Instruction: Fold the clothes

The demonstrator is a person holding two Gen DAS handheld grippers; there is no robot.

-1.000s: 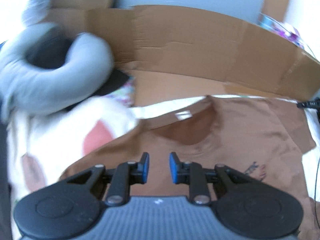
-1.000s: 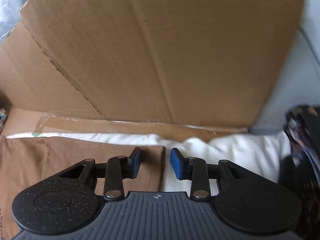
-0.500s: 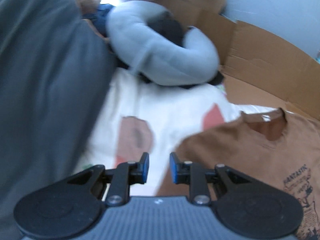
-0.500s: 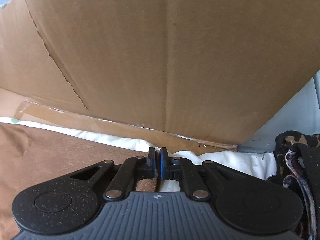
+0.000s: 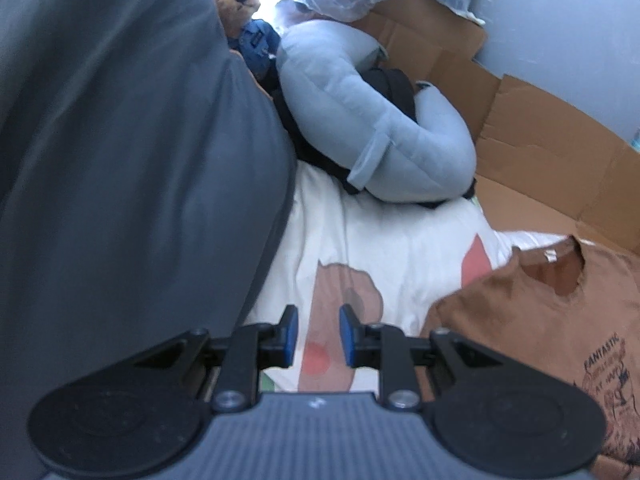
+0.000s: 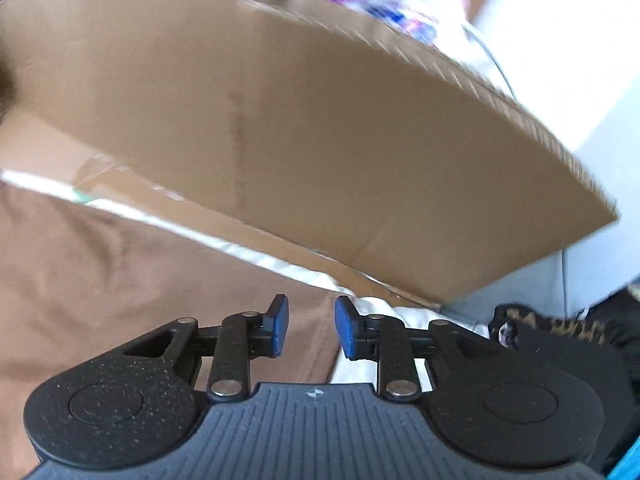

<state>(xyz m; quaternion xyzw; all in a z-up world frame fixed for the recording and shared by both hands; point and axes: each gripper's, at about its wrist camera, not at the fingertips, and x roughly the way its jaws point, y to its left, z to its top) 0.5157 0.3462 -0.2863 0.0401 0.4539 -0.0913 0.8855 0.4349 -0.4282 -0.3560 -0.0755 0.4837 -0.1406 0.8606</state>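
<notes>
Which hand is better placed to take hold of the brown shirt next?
Right, probably. The right gripper hangs over the brown shirt edge, its jaws opening with nothing between them. The left gripper is over the white sheet, beside the shirt.

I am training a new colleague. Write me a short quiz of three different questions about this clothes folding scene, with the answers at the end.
1. True or false: the brown T-shirt lies with its printed side up.
2. Multiple choice: what is between the jaws of the left gripper? A) the T-shirt's sleeve B) nothing C) the grey pillow
3. Fill in: behind the T-shirt stands a wall of brown ____.

Key
1. True: dark lettering shows on its front in the left wrist view.
2. B: the jaws stand apart over the white patterned sheet, not gripping it.
3. Cardboard. In the right wrist view the right gripper points toward it, its jaws opening with nothing between them.
</notes>
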